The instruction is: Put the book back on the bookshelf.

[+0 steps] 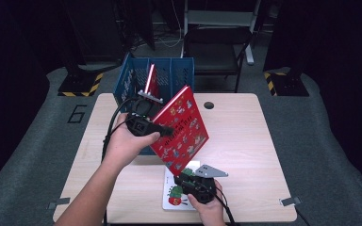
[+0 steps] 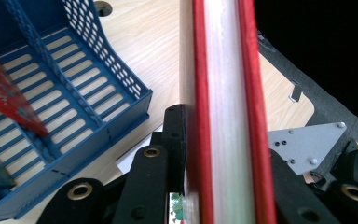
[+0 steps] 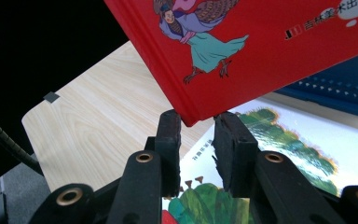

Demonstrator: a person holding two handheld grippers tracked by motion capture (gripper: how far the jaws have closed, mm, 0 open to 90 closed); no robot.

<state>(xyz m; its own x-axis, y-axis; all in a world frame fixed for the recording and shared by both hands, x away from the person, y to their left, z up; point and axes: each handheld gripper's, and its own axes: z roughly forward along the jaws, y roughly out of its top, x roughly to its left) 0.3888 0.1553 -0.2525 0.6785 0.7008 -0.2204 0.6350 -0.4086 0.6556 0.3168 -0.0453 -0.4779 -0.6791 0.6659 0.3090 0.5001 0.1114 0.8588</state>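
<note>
Gripping red book [image 1: 181, 129] between left gripper [image 1: 162, 130] fingers [image 2: 175, 140]; corner between right gripper [image 3: 196, 126] fingers.

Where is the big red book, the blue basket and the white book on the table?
red book [image 1: 183, 128], high view, front cover.
blue basket [image 1: 127, 84], high view, left wall.
white book [image 3: 307, 137], right gripper view, cover.

Rack [image 1: 179, 75] at the table's [image 1: 245, 141] eleven o'clock, one book [image 1: 152, 80] standing inside. Tilted book [image 1: 181, 129] just at its five o'clock, above the tabletop. Flat book [image 1: 175, 197] at six, under that corner.
</note>
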